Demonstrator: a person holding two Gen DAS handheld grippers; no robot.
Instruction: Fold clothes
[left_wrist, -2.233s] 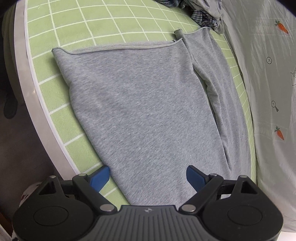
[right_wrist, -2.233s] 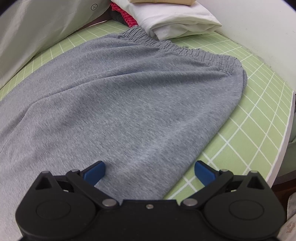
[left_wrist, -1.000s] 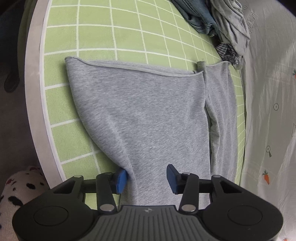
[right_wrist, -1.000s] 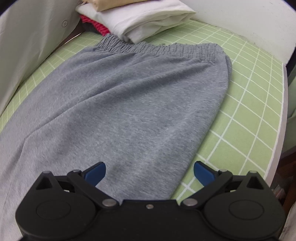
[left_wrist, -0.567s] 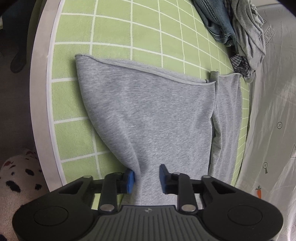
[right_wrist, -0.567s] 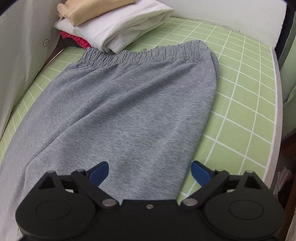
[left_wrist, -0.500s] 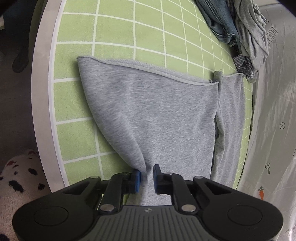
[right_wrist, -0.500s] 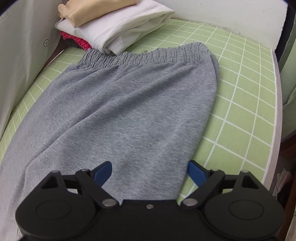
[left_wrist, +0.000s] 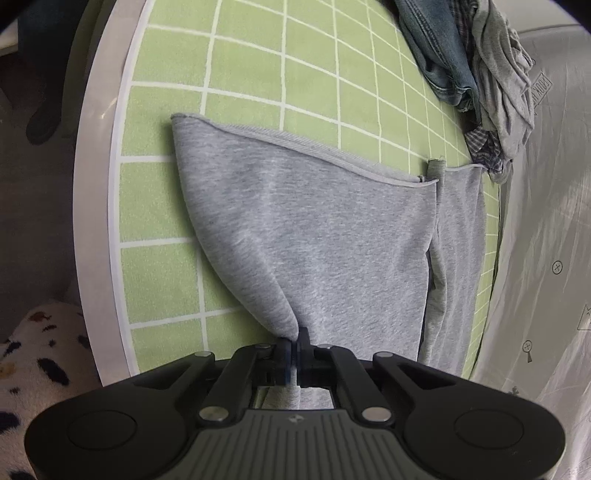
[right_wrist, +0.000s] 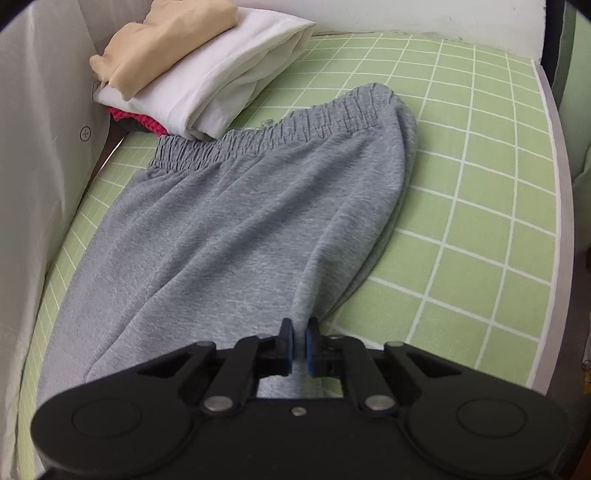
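The grey sweatpants (left_wrist: 325, 236) lie flat on the green grid tabletop (left_wrist: 258, 66), near edge pinched for a lengthwise fold. The left gripper (left_wrist: 294, 345) is clamped on the leg edge, the right gripper (right_wrist: 300, 343) nearer the waistband (right_wrist: 295, 125). Next: lift both together and carry the edge evenly toward the far side.

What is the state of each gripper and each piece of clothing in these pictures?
left gripper: shut on the grey trousers' near edge.
right gripper: shut on the same edge.
grey trousers: spread flat, pinched up at both grips.
folded clothes stack: folded, stacked beyond the waistband.
unfolded clothes pile: crumpled, beyond the leg hems.
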